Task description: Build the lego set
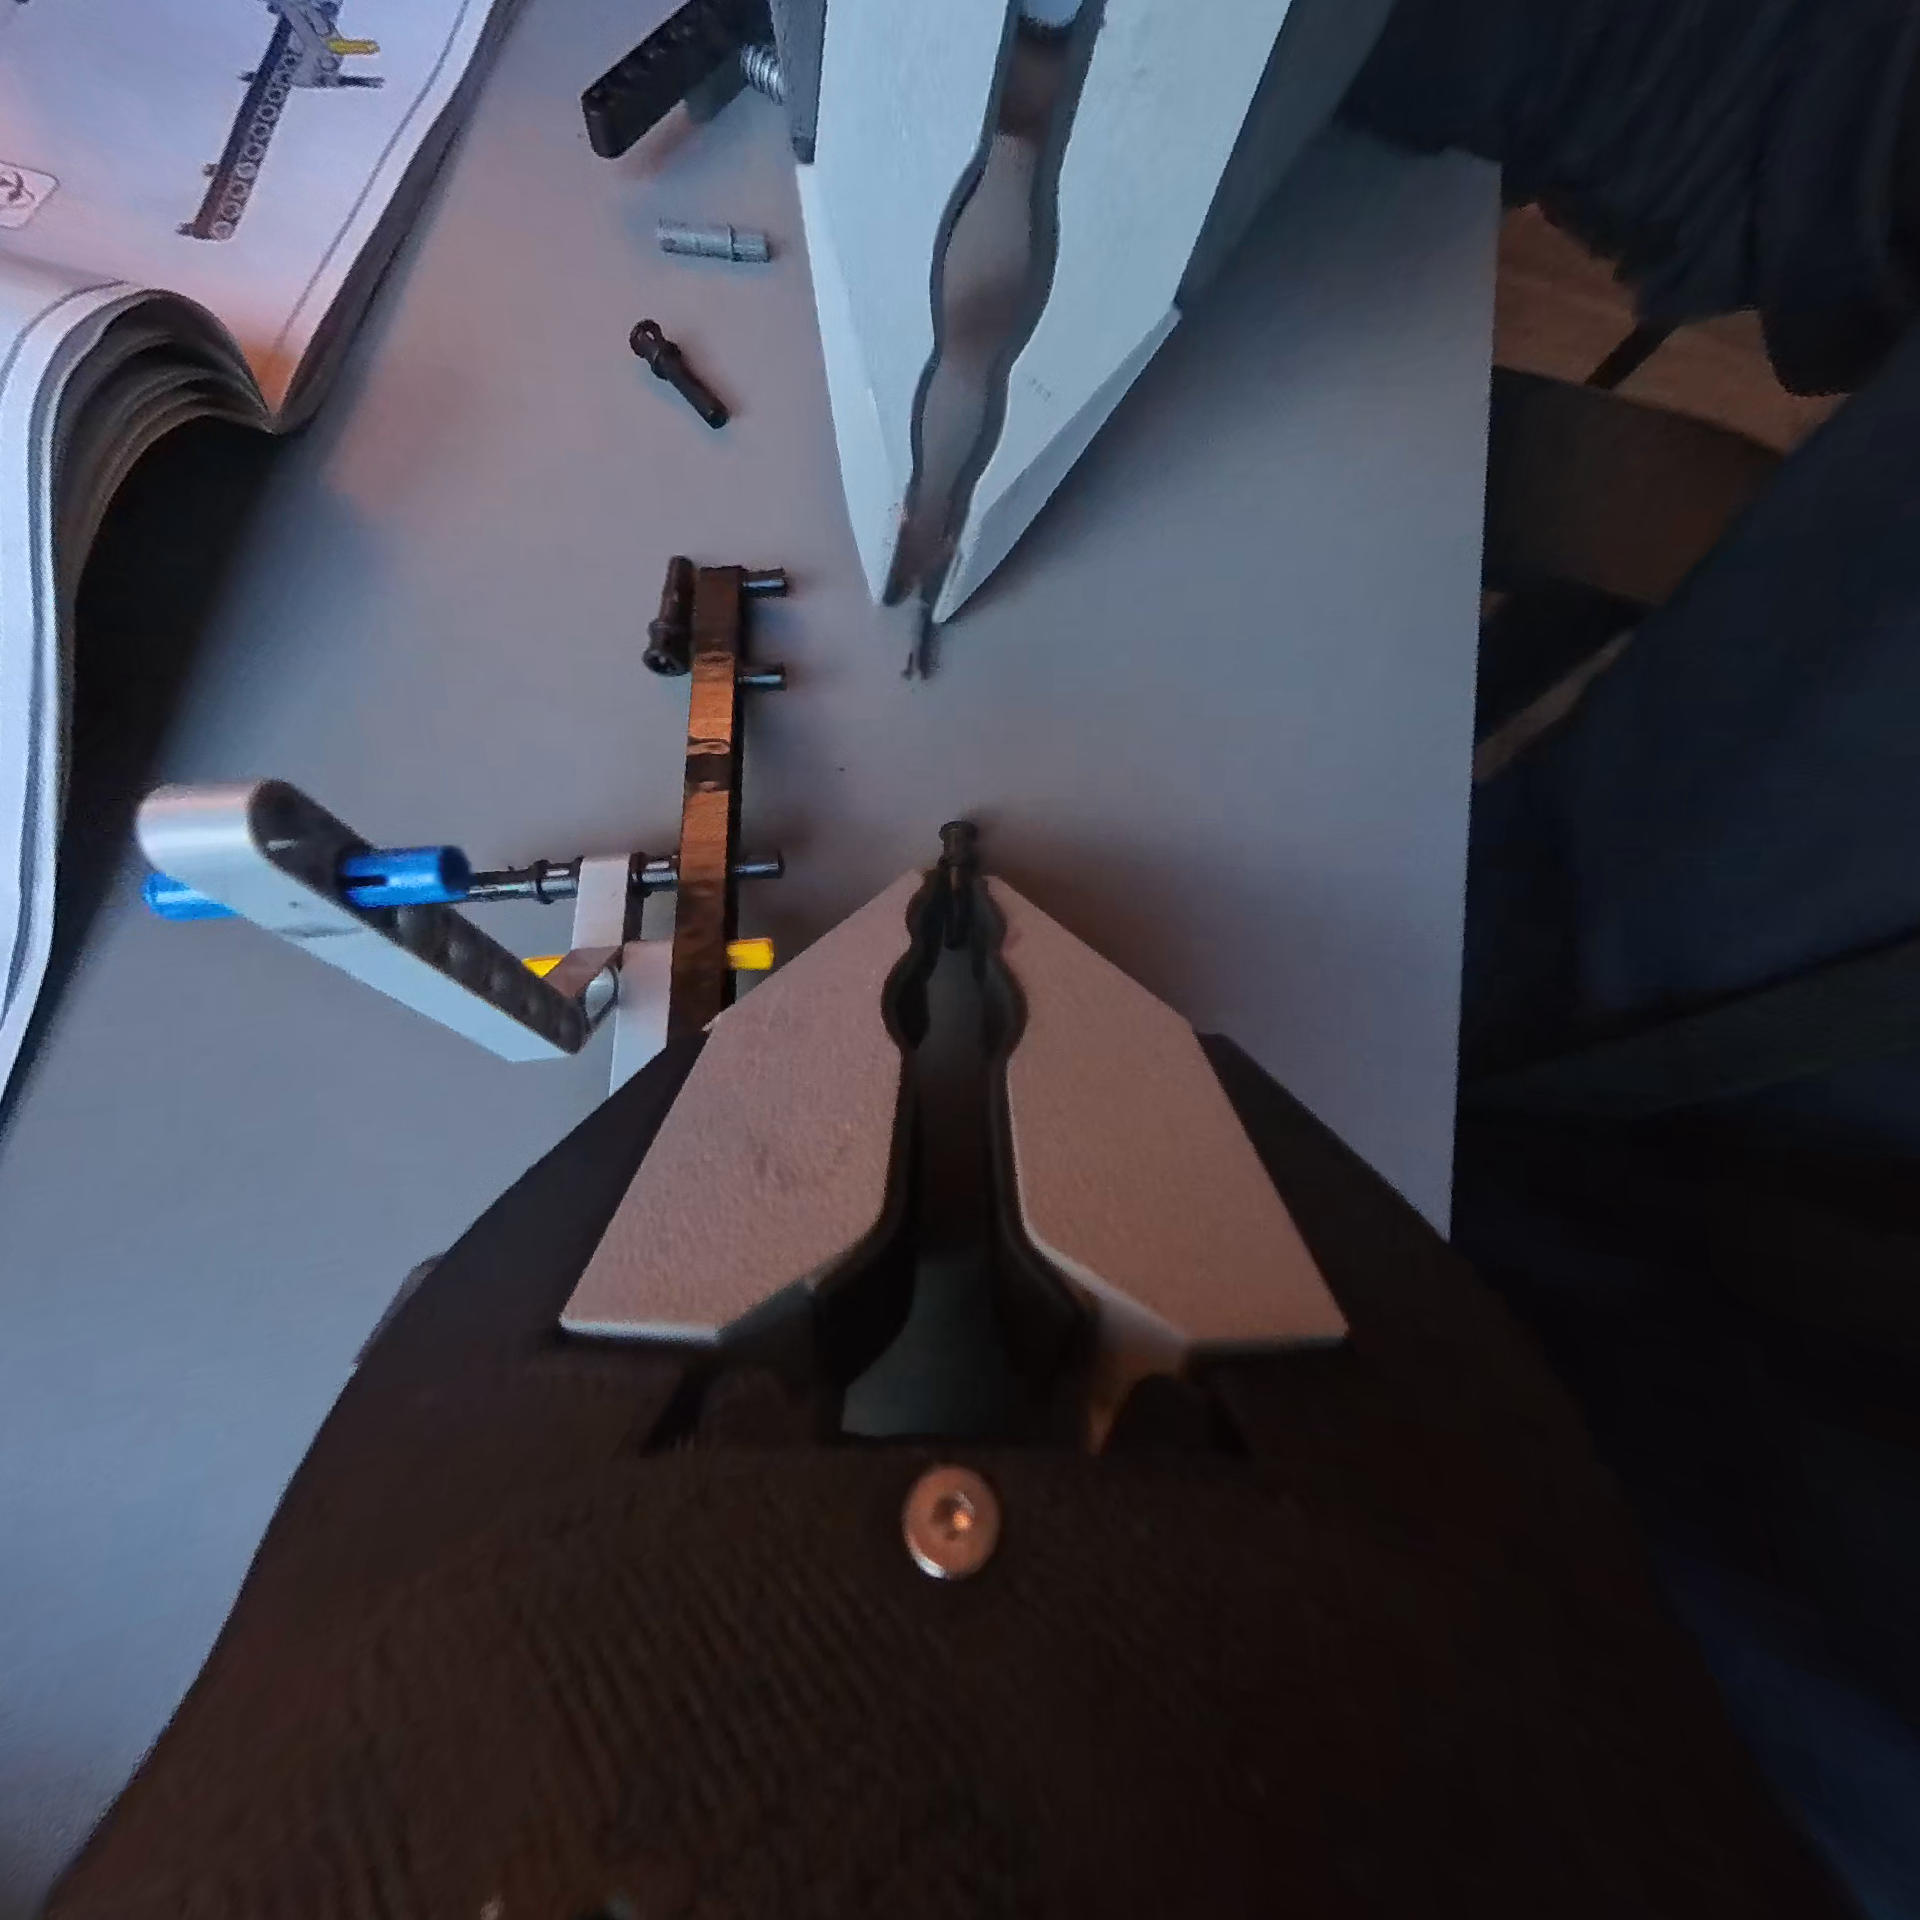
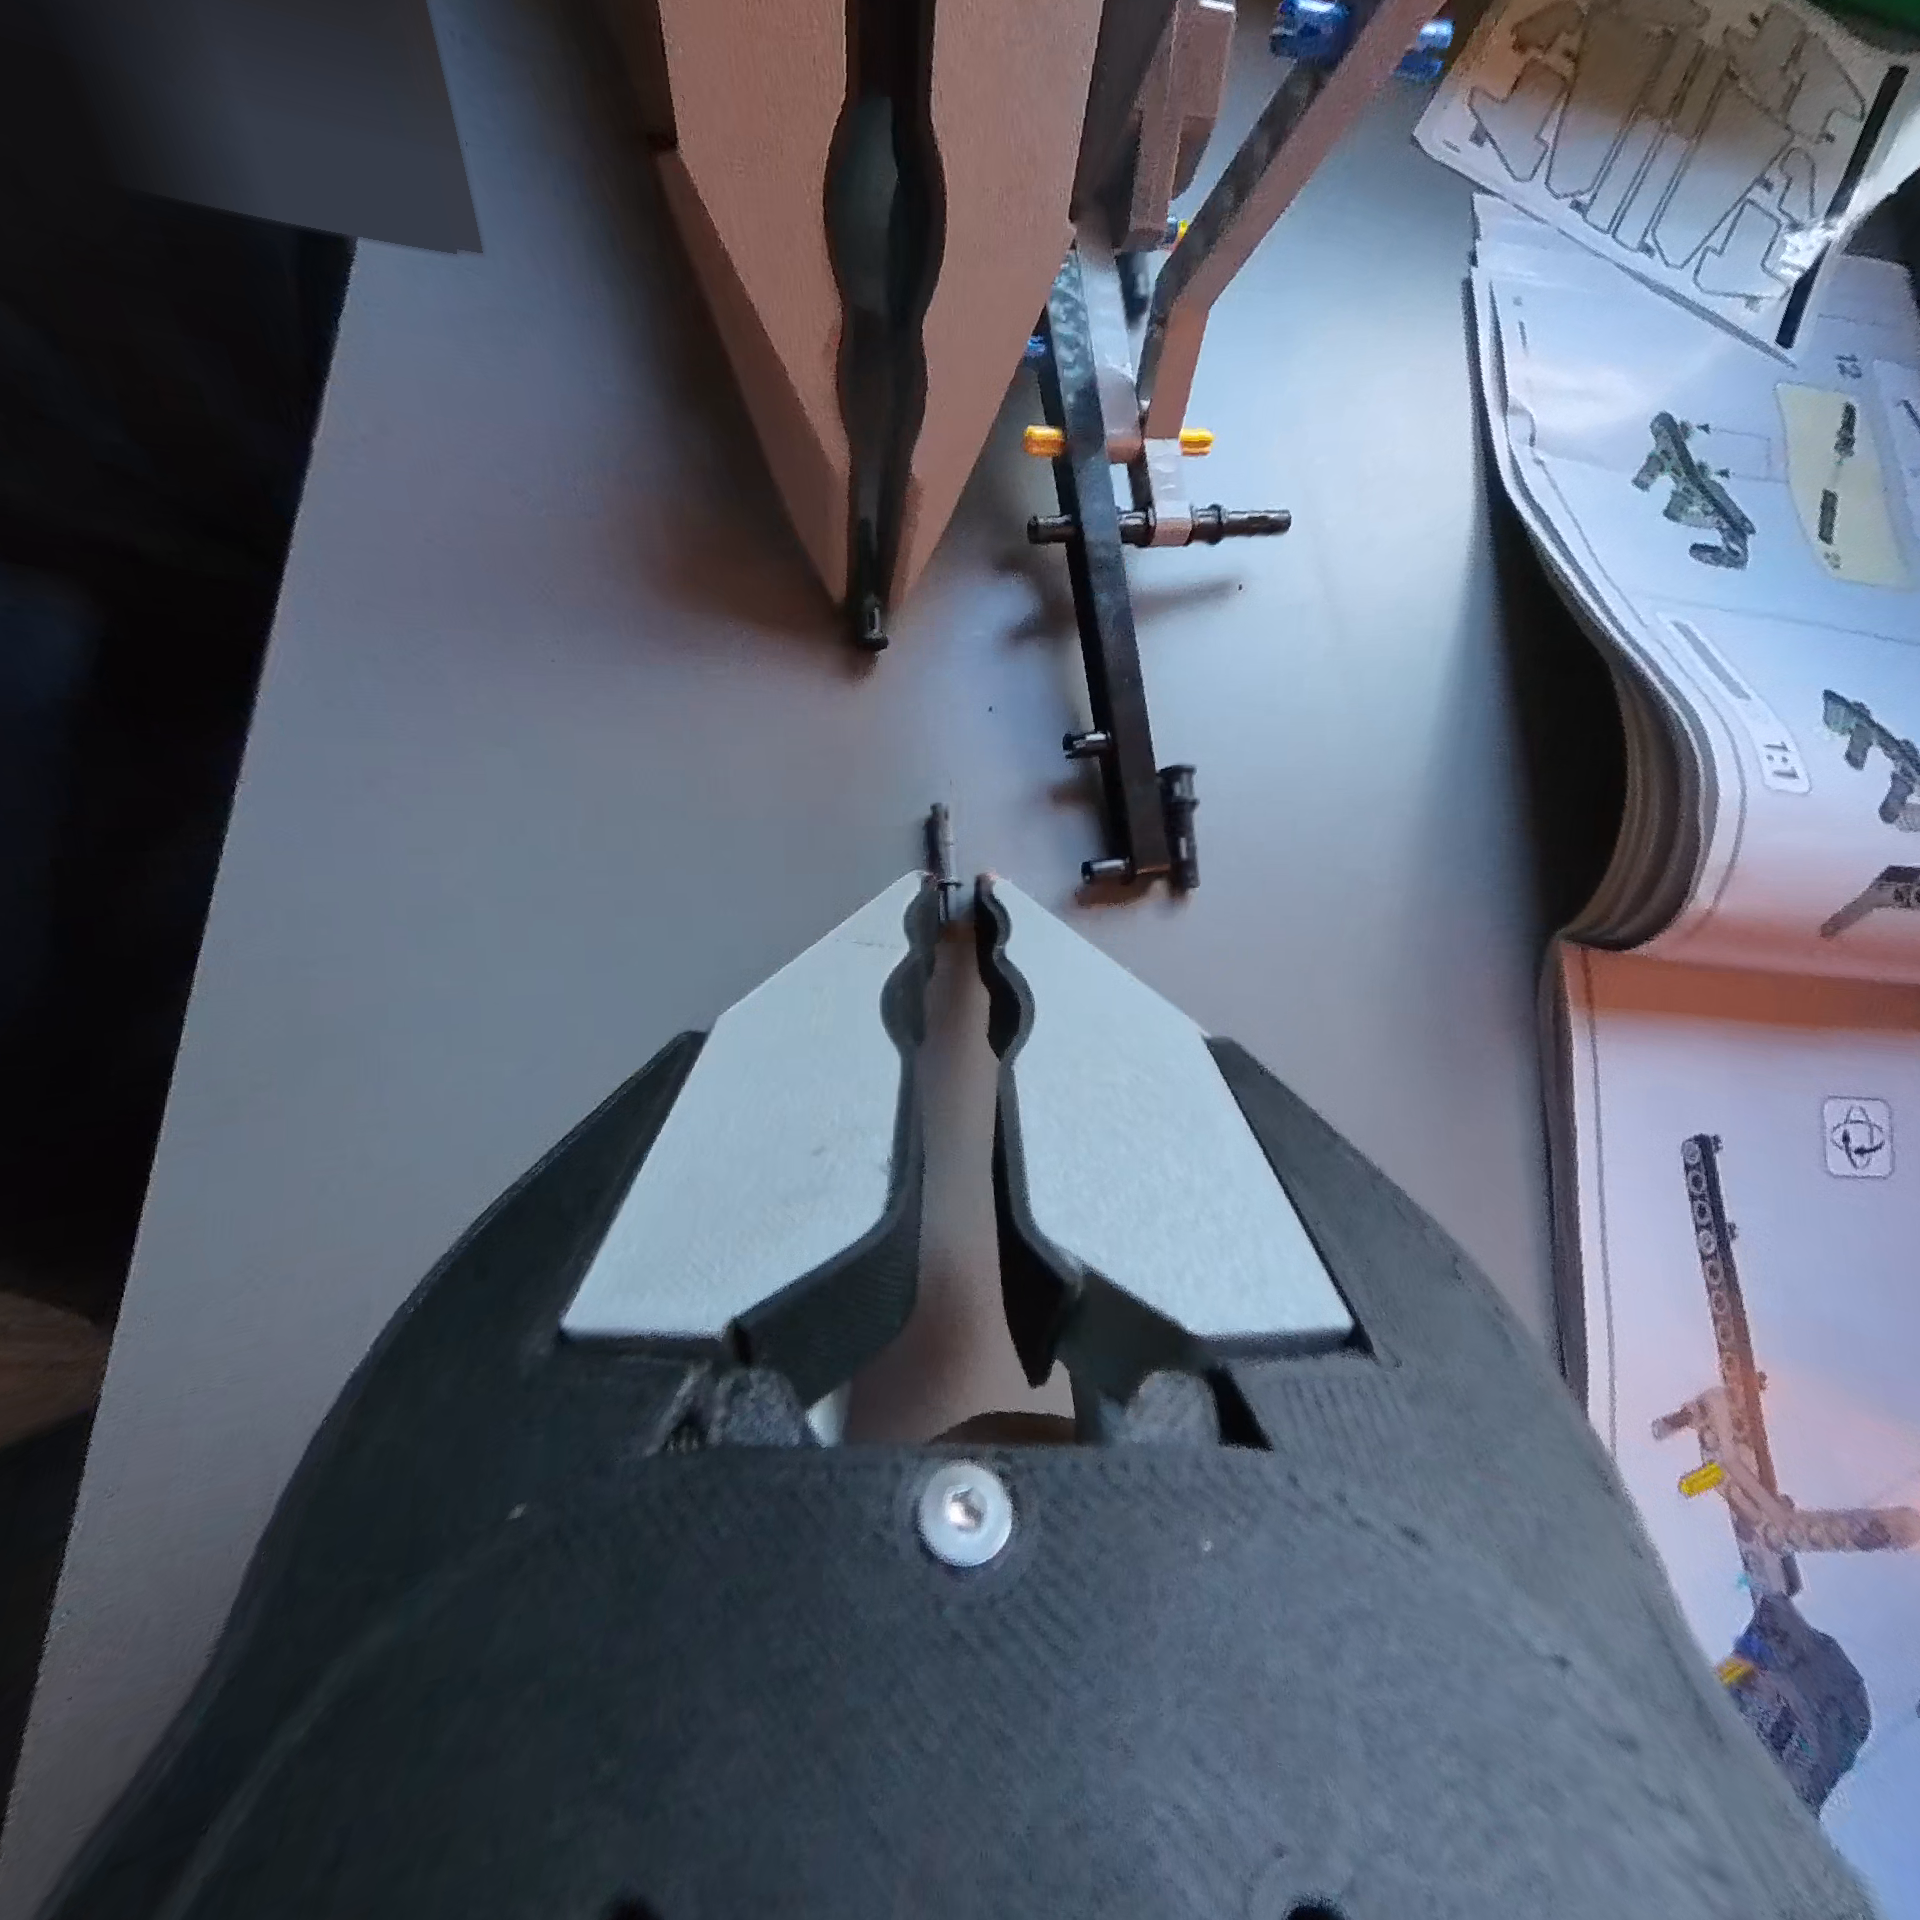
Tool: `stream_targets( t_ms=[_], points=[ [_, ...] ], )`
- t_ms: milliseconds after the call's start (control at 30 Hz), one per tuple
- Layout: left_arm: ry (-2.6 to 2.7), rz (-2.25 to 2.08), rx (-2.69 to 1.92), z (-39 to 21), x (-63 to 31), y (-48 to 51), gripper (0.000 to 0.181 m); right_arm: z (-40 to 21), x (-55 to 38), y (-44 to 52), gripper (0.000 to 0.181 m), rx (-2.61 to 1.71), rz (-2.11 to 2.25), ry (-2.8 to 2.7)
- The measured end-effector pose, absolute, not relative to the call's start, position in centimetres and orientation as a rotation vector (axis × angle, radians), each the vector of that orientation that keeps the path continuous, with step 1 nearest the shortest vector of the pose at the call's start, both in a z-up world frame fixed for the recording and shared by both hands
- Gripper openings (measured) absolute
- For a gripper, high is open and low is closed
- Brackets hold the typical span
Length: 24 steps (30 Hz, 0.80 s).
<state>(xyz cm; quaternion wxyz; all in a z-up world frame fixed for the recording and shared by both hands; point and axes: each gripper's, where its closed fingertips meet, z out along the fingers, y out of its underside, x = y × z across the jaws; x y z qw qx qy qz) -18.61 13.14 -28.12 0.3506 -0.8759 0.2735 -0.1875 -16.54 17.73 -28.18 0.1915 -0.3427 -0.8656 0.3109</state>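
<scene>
My left gripper (image 1: 956,883) is shut on a short black pin (image 1: 956,844) that sticks out of its tips just above the grey table (image 1: 1195,675). My right gripper (image 2: 961,906) faces it, jaws almost together, with a thin black pin (image 2: 941,847) at its tips. Each gripper shows in the other's view, the right one (image 1: 920,608) and the left one (image 2: 871,613), tips a short way apart. The partly built model, a long black beam (image 1: 712,790) with pins, a grey beam (image 1: 343,914) and a blue pin, lies beside them and also shows in the right wrist view (image 2: 1112,644).
An open instruction booklet (image 1: 156,312) lies along the far side of the model and also shows in the right wrist view (image 2: 1766,727). A loose grey pin (image 1: 715,241), a black pin (image 1: 677,372) and a black beam (image 1: 644,99) lie near it. The table edge (image 1: 1475,831) runs close by the grippers. The grippers' ends are close to 6 centimeters from one another.
</scene>
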Motion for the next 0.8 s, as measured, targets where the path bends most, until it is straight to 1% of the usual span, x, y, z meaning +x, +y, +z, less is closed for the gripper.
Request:
stream_targets(
  t_ms=[133, 233, 533, 667, 800],
  points=[
    [0.715, -0.471, -2.265, -28.1, -18.6, 13.2, 0.002, -28.2, -15.8, 17.6, 0.008, -0.957, 0.892, -2.466],
    [0.717, -0.470, -2.264, -28.1, -18.6, 13.2, 0.002, -28.2, -15.4, 17.8, 0.015, -0.964, 0.889, -2.482],
    [0.724, -0.457, -2.262, -28.1, -18.6, 13.2, 0.002, -28.2, -13.8, 16.3, 0.009, -0.876, 0.954, -2.573],
    [0.727, -0.454, -2.261, -28.1, -18.6, 13.2, 0.002, -28.1, -13.7, 14.8, 0.014, -0.831, 1.026, -2.594],
    [0.728, -0.452, -2.260, -28.1, -18.6, 13.1, 0.003, -27.3, -14.3, 15.5, 0.009, -0.834, 1.035, -2.527]
  ],
)
